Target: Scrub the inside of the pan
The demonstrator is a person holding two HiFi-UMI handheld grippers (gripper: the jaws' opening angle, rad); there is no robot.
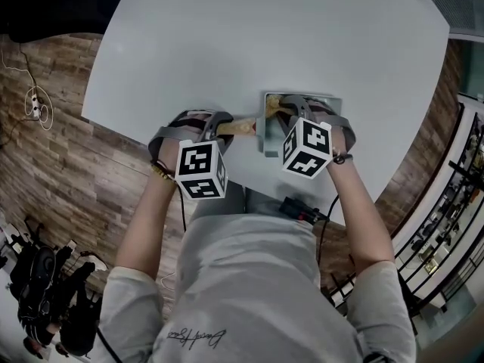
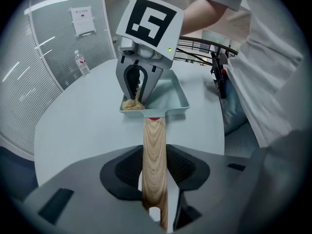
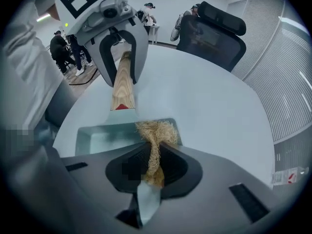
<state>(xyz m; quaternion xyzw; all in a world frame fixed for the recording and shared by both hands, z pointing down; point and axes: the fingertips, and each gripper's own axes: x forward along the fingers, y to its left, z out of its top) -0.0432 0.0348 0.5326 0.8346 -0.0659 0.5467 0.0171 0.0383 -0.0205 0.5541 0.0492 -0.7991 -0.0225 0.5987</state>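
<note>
Currently the pale grey-green rectangular metal pan (image 2: 171, 97) lies flat on the smooth pale grey table (image 1: 265, 36), near the table's edge closest to the person. Its long axis runs across the head view; the straight light-grained wooden handle (image 2: 155, 145) points toward the person's left, with a red mark where it joins the pan wall.

Both forearms reach forward from the torso and both tools point steeply down, marker cubes uppermost. The left gripper (image 2: 155, 169) is clamped on the handle near its free end, dark ribbed pads on either side. The right gripper (image 3: 153, 162) is pinched on a tan, coarse fibrous scrubber (image 3: 156, 132), whose frayed end spreads against the pan's inside, at the wall nearest the handle.
</note>
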